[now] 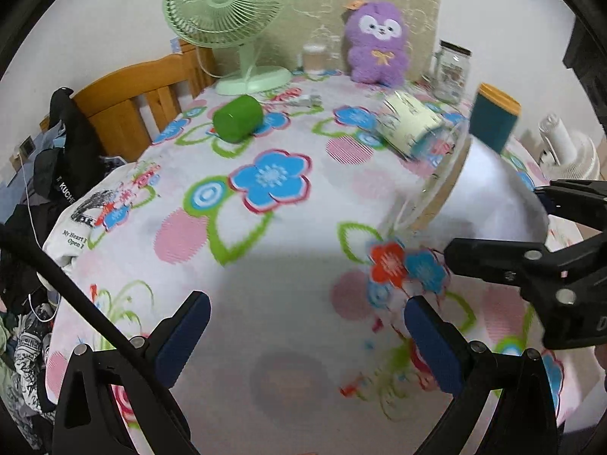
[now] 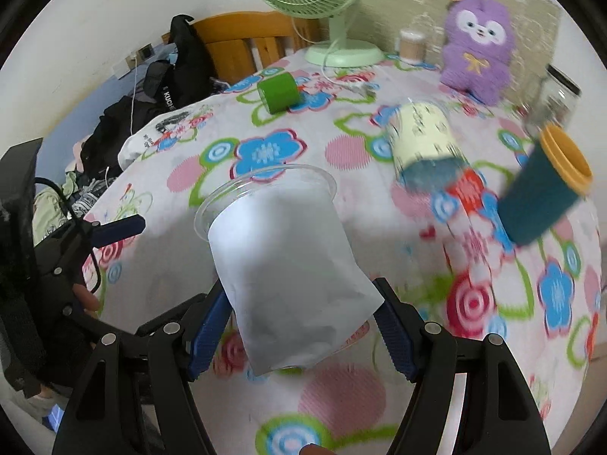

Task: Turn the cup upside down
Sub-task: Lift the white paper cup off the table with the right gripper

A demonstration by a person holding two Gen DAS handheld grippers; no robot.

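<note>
My right gripper point(image 2: 303, 326) is shut on a clear plastic cup with a white sleeve point(image 2: 280, 261). It holds the cup above the flowered tablecloth, tilted, with the rim pointing away and up. In the left wrist view the same cup point(image 1: 489, 193) shows at the right, lying sideways between the right gripper's fingers point(image 1: 493, 261). My left gripper point(image 1: 307, 333) is open and empty, low over the near part of the table. It also shows at the left of the right wrist view point(image 2: 114, 227).
On the table point(image 1: 273, 250) lie a green cup on its side point(image 1: 237, 117), a cream printed cup on its side point(image 1: 409, 125) and a teal cup with a yellow rim point(image 1: 493, 117). At the back stand a green fan point(image 1: 235, 19), a purple plush toy point(image 1: 379, 45) and glass jars point(image 1: 451, 72).
</note>
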